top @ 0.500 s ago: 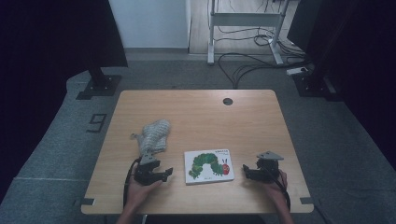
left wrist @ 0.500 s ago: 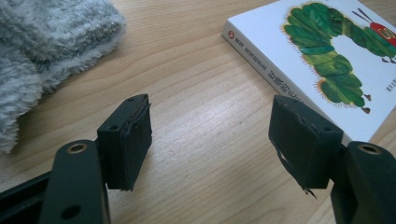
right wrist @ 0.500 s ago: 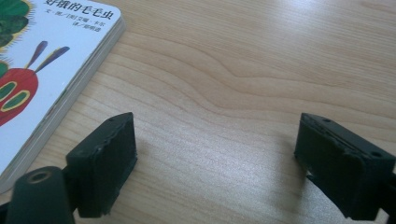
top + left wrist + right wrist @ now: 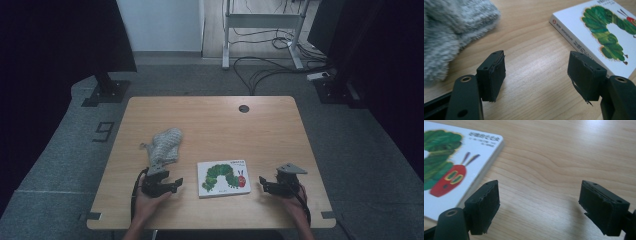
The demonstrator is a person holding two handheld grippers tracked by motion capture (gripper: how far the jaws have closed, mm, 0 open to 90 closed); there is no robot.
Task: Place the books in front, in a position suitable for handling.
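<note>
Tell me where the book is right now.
In the high view the book lies flat near the table's front edge, between the left gripper and the right gripper, with the grey mitt behind-left.

**Left gripper view: open jaws over bare wood, book and fuzzy item to the sides**

Left gripper (image 4: 536,75) sits low over the light wooden table (image 4: 534,37), its two black jaws spread apart with nothing but bare wood between them; pads worn and frayed at the edges. Grey fluffy knitted item (image 4: 451,27) lies at upper left, just beyond the left-hand jaw, apart from it. White board book with a green caterpillar on the cover (image 4: 604,32) lies flat at upper right; its spine edge runs diagonally, near the right-hand jaw. Contact with that jaw can't be told.
</note>
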